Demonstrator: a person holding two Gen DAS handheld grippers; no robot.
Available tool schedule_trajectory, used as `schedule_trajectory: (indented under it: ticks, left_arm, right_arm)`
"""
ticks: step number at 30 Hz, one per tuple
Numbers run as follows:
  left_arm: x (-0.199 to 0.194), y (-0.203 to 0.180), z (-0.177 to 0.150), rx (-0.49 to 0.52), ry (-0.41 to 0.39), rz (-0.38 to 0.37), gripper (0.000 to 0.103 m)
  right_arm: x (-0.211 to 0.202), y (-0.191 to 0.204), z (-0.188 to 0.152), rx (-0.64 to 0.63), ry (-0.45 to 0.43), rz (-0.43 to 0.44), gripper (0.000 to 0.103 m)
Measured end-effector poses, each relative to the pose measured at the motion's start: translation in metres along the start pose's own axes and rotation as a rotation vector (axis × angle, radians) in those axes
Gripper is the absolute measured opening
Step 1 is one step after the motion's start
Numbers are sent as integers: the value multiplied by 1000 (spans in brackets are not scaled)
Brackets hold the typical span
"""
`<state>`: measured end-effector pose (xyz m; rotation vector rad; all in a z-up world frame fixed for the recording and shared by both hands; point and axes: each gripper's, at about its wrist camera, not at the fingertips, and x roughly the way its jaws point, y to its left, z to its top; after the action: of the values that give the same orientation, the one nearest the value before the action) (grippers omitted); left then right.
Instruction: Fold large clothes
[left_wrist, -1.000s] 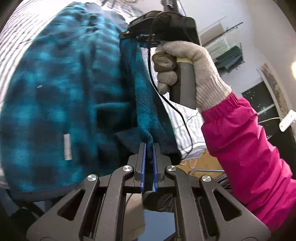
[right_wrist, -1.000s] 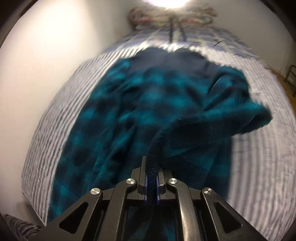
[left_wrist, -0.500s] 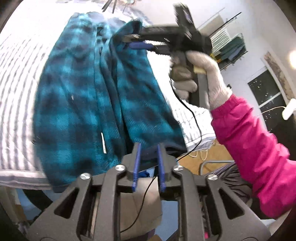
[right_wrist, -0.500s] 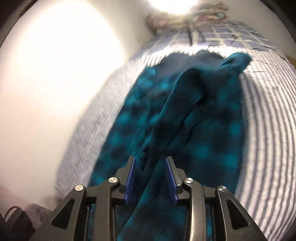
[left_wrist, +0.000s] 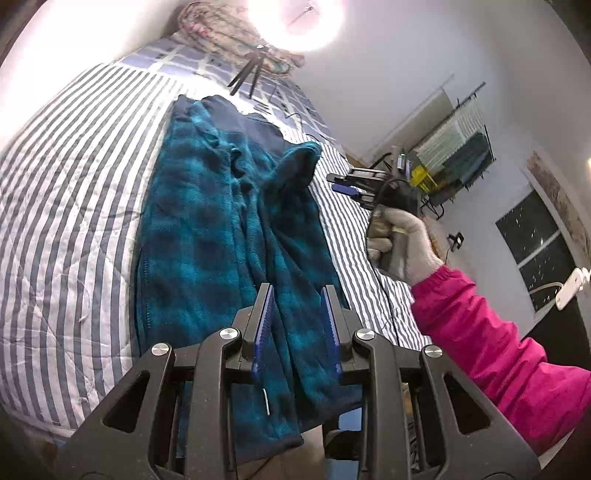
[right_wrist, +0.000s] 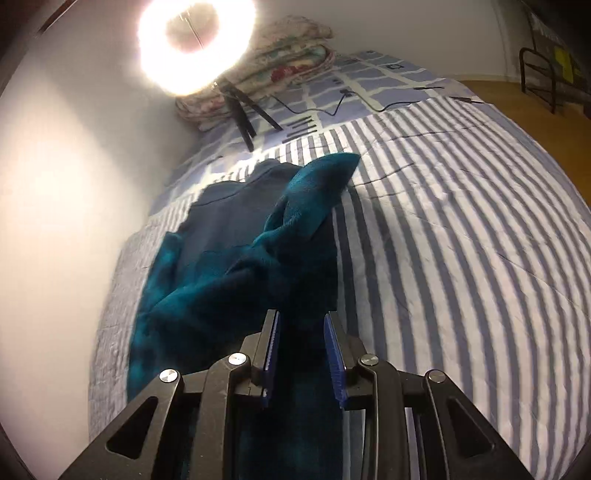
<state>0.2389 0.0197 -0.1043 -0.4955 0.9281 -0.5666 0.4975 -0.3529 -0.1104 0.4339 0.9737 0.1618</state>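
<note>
Judging the fleece garment (left_wrist: 207, 236) soft and floppy, I held both my left gripper (left_wrist: 295, 328) and right gripper (right_wrist: 301, 354) part-open, empty, eyeing its lower-centre hem

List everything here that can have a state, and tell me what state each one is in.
teal fleece garment: folded lengthwise on the bed, one corner sticking up.
left gripper: open, jaws just opened, nothing clamped.
right gripper: open, just released the fleece, jaws closing slightly.
ring light: switched on.
striped bedcover: spread flat.
</note>
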Motion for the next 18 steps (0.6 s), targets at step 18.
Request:
schedule_trajectory:
  ticks: [18]
  left_arm:
    - [-4,19,2,-45,5,29,25]
  right_arm:
    - [65,58,42,-62,49,135,44]
